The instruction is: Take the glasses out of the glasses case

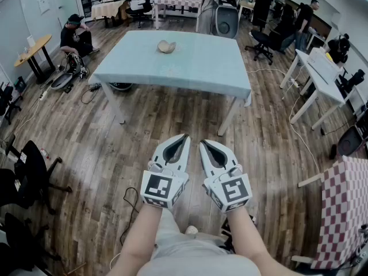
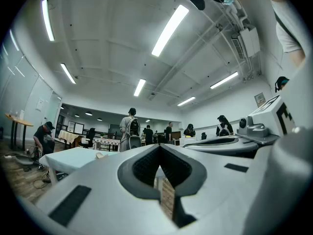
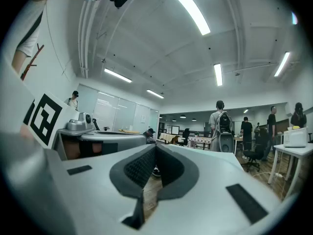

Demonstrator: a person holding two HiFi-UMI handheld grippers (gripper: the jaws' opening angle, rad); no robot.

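Head view: tan glasses case (image 1: 166, 47) lies toward the far edge of the surface (image 1: 195, 68); open or closed, can't tell. Left hand-held gripper (image 1: 183, 138) and right hand-held gripper (image 1: 203, 144) hang side by side well short of the surface, probably a ready pose before approach.

Left gripper view: jaws together, nothing between; case small on the surface.

Right gripper view: jaws together, empty.

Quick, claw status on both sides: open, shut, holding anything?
Left claw: shut, holding nothing.
Right claw: shut, holding nothing.
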